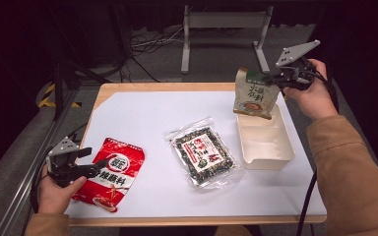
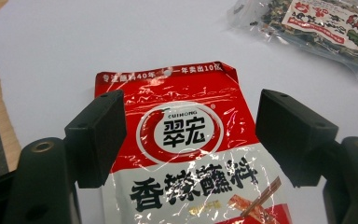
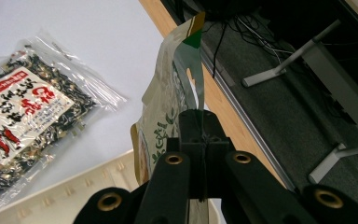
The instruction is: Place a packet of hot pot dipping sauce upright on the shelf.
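My right gripper [image 1: 270,77] is shut on the top edge of a green-and-cream pouch [image 1: 255,94], which hangs above the far end of a white tray [image 1: 268,158]. In the right gripper view the pouch [image 3: 168,100] rises edge-on from the closed jaws. My left gripper [image 1: 94,166] stands open low over a red-and-white sauce packet [image 1: 112,172] lying flat at the table's near left. In the left gripper view that packet [image 2: 191,154] lies between the two spread jaws, untouched. A clear bag of dark seaweed [image 1: 204,154] lies mid-table.
A white sheet [image 1: 142,118] covers the wooden table [image 1: 157,87]. A metal stand's legs [image 1: 224,29] and cables are on the floor beyond the far edge. The seaweed bag [image 3: 23,121] lies left of the tray rim [image 3: 74,186] in the right gripper view.
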Tool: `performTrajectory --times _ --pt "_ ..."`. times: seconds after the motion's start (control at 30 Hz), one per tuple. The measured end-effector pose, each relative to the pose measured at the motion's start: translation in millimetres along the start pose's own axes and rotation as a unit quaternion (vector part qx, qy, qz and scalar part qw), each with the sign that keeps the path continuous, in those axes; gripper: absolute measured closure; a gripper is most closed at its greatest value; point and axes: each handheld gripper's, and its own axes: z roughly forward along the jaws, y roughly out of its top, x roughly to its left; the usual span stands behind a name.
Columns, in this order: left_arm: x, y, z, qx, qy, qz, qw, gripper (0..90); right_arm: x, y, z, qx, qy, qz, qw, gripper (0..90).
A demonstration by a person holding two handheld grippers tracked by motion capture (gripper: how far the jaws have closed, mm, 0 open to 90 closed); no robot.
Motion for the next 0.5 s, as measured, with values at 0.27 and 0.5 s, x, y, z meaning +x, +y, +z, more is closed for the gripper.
performTrajectory --times 0.27,0.5 --pt "-0.3 -6.4 -7.3 0.0 0.006 -0.007 1.0 25.4 -7.6 -4.6 5.0 0.01 -0.015 -0.017 0.9997 89.8" --pt "1.5 -15.0 -14.8 0.002 0.015 -0.015 0.9998 25.4 -14.2 -8.9 9.6 0.019 -0.022 -0.022 0.9993 89.7"
